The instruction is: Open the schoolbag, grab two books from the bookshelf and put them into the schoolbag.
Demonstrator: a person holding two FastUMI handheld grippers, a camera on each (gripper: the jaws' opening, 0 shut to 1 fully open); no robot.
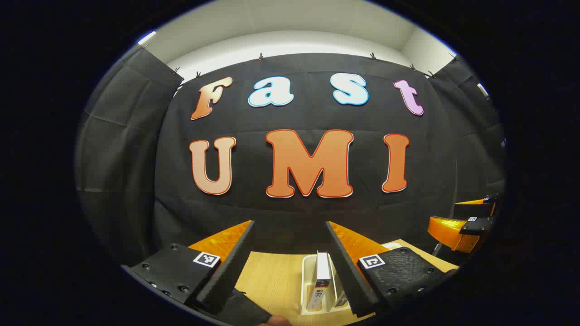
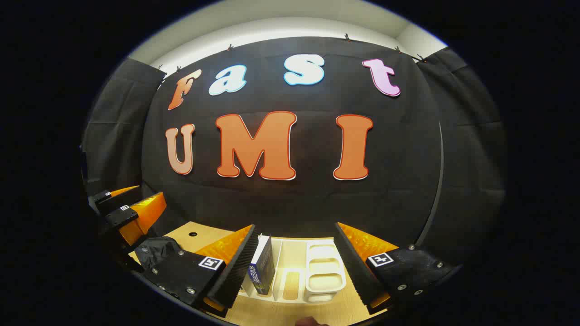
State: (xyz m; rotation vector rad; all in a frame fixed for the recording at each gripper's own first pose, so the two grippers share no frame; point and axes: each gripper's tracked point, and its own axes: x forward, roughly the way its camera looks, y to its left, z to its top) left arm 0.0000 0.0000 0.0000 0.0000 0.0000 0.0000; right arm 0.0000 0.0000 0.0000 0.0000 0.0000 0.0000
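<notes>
Both grippers were held up over the light wooden desk, facing the black cloth wall, and both stood with their jaws spread wide and nothing between them. In the left gripper view, the left gripper hung above the desk with a white bookshelf low in the gap between its fingers; one white book stood upright in that rack, its spine toward the camera, close beside the inner edge of one finger, though I could not tell whether it touched. The jaws gripped nothing. Farther off at the edge of that view the right gripper showed, also parted. In the right gripper view, the right gripper hovered over the same white bookshelf, whose slots and rounded compartments lay between its fingers. A dark blue book stood upright in one slot, right against the inner face of the finger on that side; whether it truly touched was not clear. These jaws were released as well, pressing on nothing. At the side of that view the left gripper was seen apart from the rack, and just below it a crumpled piece of black fabric lay on the desk, likely part of the schoolbag, though I could not be sure.
</notes>
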